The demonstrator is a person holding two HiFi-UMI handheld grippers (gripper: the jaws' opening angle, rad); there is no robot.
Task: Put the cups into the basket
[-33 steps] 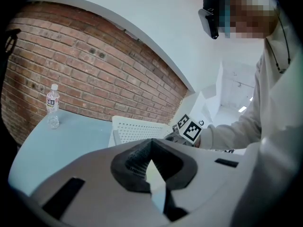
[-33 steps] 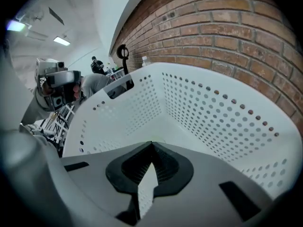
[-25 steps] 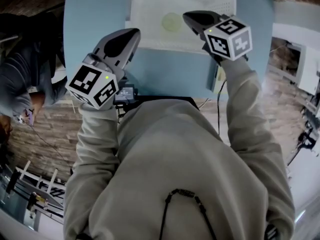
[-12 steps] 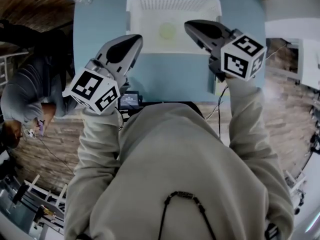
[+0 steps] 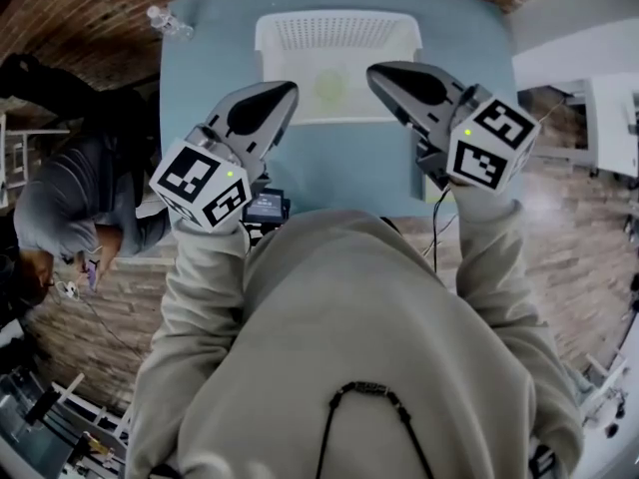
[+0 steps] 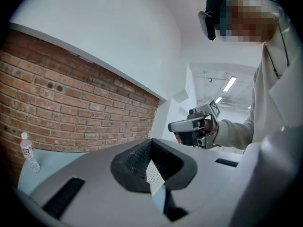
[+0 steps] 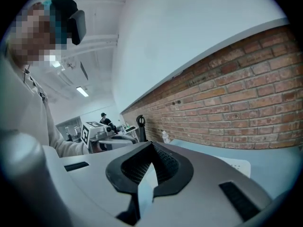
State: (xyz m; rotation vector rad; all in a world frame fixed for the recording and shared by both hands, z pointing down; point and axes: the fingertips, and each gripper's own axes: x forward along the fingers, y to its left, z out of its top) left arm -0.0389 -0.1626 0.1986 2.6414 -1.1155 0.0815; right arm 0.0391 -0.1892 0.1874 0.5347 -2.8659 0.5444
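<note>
A white plastic basket stands on the far half of the blue table. One pale yellow-green cup lies inside it. My left gripper hovers over the table just left of the basket's near edge, shut with nothing in it. Over the basket's near right corner my right gripper is held up, also shut and empty. In the left gripper view the jaws point up at the brick wall, with the right gripper beyond them. The right gripper view shows its shut jaws, the left gripper and a basket corner.
A clear water bottle lies at the table's far left corner. A small black device with a screen sits at the near table edge. Another person is beside the table on the left. A brick wall backs the table.
The head view has swung, so the basket and table sit lower in the frame and more brick shows. Both grippers stay shut and empty, the right one drawn slightly back from the basket.
</note>
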